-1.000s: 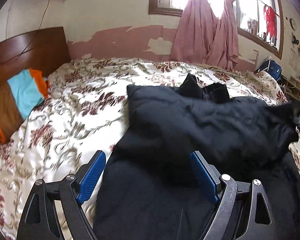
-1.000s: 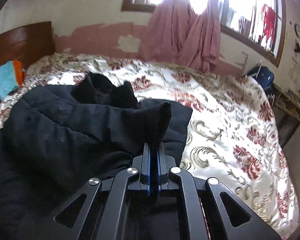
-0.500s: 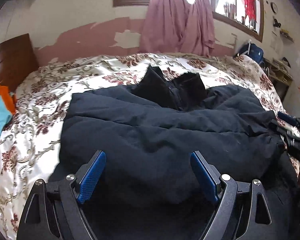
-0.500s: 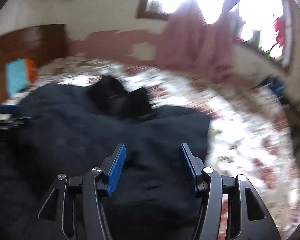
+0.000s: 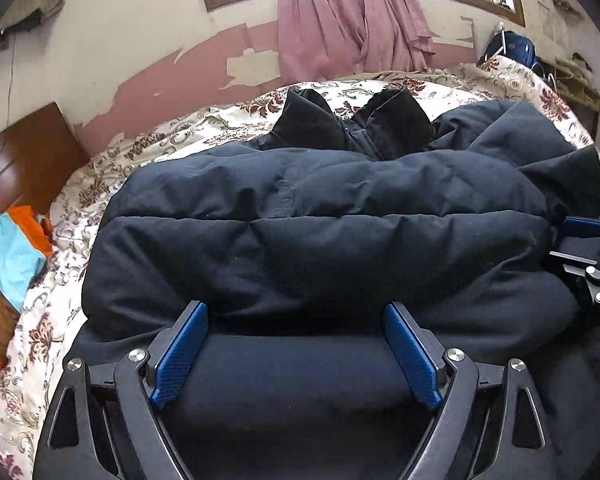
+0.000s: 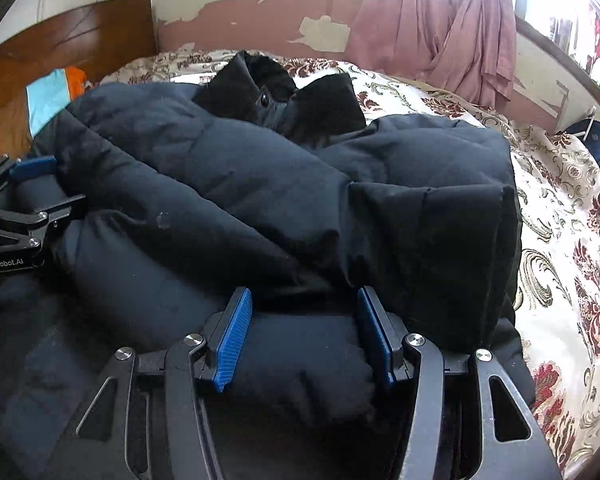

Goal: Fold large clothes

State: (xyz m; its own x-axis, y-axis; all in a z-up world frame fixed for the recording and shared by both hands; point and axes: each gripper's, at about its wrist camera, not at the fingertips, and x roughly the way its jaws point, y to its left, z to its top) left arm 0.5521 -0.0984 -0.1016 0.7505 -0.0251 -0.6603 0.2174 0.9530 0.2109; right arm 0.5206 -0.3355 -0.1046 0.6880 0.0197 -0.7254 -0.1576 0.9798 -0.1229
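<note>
A large black padded jacket (image 5: pixel 320 232) lies on the flowered bed, its sleeves folded across the body and its collar (image 5: pixel 352 124) at the far end. It also fills the right wrist view (image 6: pixel 260 208). My left gripper (image 5: pixel 296 320) is open and empty, low over the jacket's near part. My right gripper (image 6: pixel 304 308) is open and empty, just above the jacket by the folded sleeve cuff (image 6: pixel 460 248). Each gripper shows in the other's view: the right gripper at the right edge (image 5: pixel 592 256), the left gripper at the left edge (image 6: pixel 20 204).
The flowered bedspread (image 6: pixel 560 240) lies bare to the right and beyond the collar. A blue, orange and brown cloth (image 5: pixel 8 256) lies by the wooden headboard (image 5: pixel 24 152) on the left. A pink curtain (image 5: pixel 348 16) hangs on the far wall; a blue bag (image 5: pixel 512 46) sits at the far right.
My right gripper has let go of the sleeve cuff and opened; the sleeve now lies across the jacket. Both grippers have swung to face the jacket's middle and sunk lower.
</note>
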